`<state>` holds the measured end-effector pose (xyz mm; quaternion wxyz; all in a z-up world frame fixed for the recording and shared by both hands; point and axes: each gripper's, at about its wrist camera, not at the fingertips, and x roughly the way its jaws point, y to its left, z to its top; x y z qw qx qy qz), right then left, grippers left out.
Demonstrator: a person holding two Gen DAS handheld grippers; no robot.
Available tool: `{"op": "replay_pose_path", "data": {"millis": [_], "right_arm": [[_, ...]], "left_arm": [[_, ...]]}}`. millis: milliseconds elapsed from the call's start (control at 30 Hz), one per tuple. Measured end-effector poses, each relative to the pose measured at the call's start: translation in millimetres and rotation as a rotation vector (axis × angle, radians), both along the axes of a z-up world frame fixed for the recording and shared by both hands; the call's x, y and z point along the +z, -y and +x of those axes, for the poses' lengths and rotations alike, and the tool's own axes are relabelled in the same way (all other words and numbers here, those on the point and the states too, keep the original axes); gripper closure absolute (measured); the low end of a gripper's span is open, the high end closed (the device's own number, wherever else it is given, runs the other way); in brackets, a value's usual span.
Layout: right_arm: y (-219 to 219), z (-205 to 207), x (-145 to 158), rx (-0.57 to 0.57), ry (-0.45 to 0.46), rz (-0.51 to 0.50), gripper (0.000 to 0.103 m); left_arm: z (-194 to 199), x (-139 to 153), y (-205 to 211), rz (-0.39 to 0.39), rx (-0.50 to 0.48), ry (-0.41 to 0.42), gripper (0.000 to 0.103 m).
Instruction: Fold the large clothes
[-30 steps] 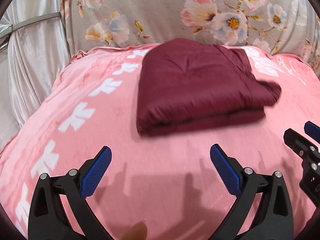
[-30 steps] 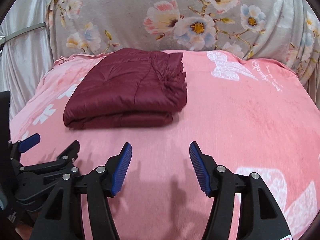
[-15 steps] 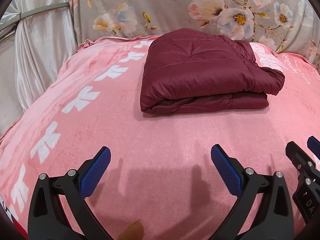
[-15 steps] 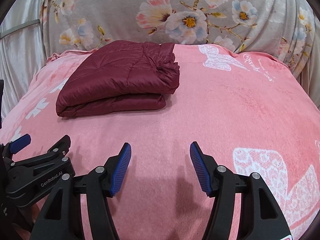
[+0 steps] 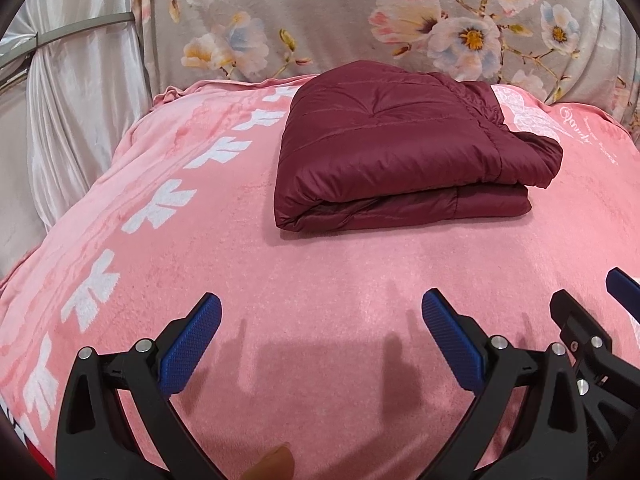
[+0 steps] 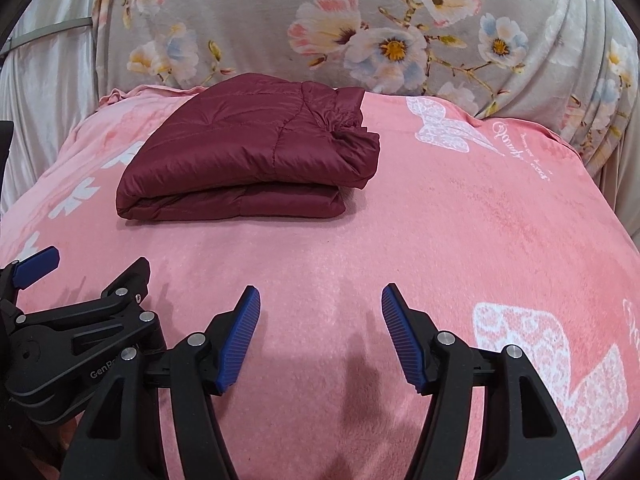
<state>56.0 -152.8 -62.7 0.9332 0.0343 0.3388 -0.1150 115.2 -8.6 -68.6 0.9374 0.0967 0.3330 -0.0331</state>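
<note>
Folded maroon quilted jacket (image 5: 404, 156) lying on the pink blanket (image 5: 320, 280) toward the bed's far edge, below the floral cover (image 6: 360, 20). Left hand-held gripper (image 5: 320, 334) and right hand-held gripper (image 6: 320, 336) hover side by side over the near edge, both with jaws spread and holding nothing, apart from the jacket

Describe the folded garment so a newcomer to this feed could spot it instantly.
Find the pink blanket with white prints, spread in front of the grey floral fabric. Near its far edge lies the maroon quilted jacket, folded into a thick rectangle. It is the only dark, shiny, puffy thing on the blanket.
</note>
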Motion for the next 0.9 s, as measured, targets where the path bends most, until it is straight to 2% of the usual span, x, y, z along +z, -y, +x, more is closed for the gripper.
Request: {"op": "replay_pose_path", "data": {"millis": [900], "right_arm": [[0.4,-0.5,0.1,0.000,-0.001,0.000,0.041]], "left_arm": [[-1.5,4.9,-0.4,0.002,-0.003,0.018,0.005]]}}
